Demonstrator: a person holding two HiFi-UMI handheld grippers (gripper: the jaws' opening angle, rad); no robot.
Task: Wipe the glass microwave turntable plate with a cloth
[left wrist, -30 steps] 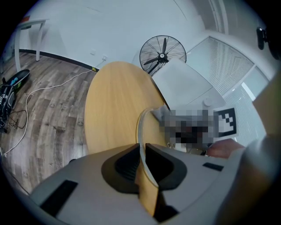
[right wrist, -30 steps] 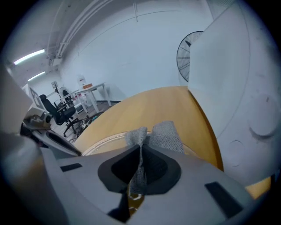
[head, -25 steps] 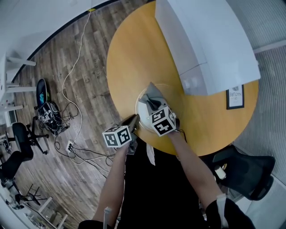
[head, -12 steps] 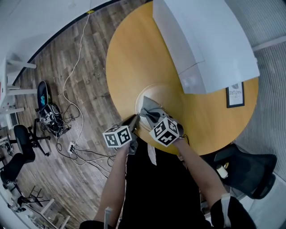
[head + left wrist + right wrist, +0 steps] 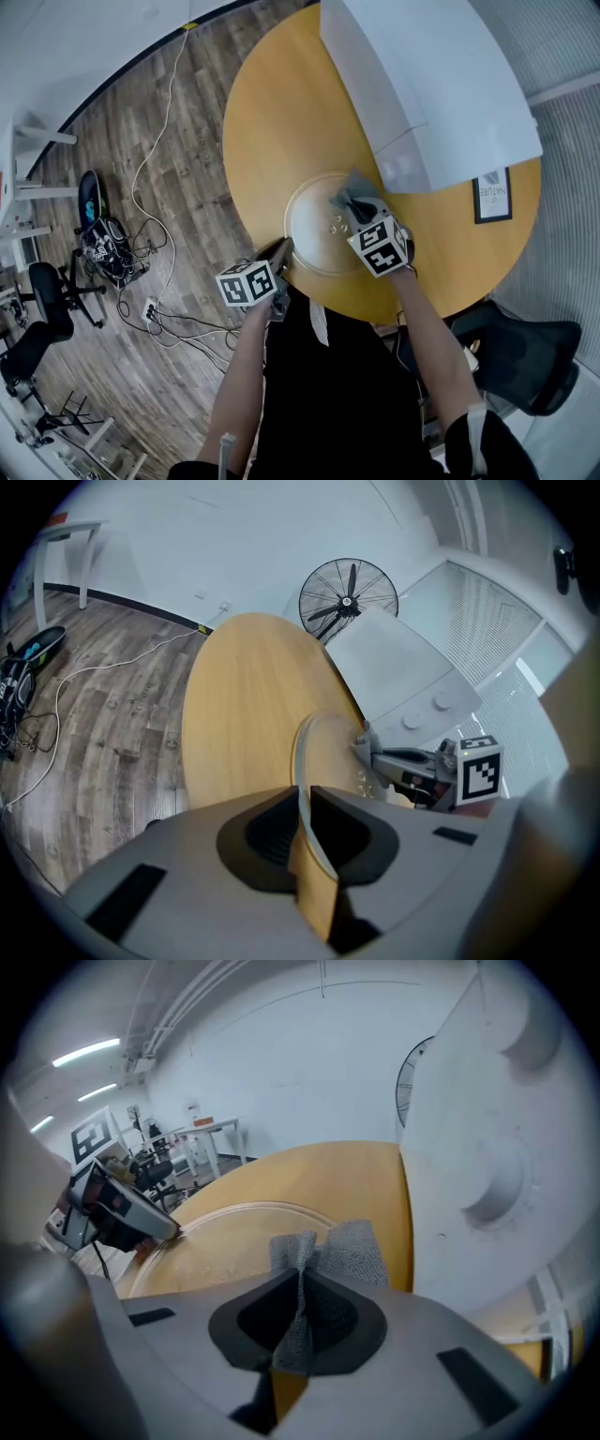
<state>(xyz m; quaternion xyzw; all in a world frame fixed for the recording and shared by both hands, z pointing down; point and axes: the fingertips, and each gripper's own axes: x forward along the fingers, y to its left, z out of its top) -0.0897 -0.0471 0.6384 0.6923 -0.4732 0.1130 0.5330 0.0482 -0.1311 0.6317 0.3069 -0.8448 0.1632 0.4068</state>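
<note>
Sweeping across the plate [image 5: 314,225] since a second ago, the cloth [image 5: 356,190] has gone from the near middle to the far right rim. The plate lies flat on the surface [image 5: 272,112], close to the edge nearest the person. The right claw [image 5: 354,208] is closed on a bunched fold of the grey cloth, which drapes onto the glass. The left claw [image 5: 284,251] is clamped on the plate's near left rim and steadies it.

Wiping looks well under way: one stroke has crossed the middle, while the left and far parts probably remain. Small spots show near the centre, either marks or moulded bumps.

The microwave [image 5: 422,84] stands just beside the cloth and would cut short any stroke that way. The rim under the left claw cannot be wiped without re-gripping. A sign [image 5: 492,197], a chair [image 5: 516,361] and floor cables [image 5: 141,187] lie well apart.
</note>
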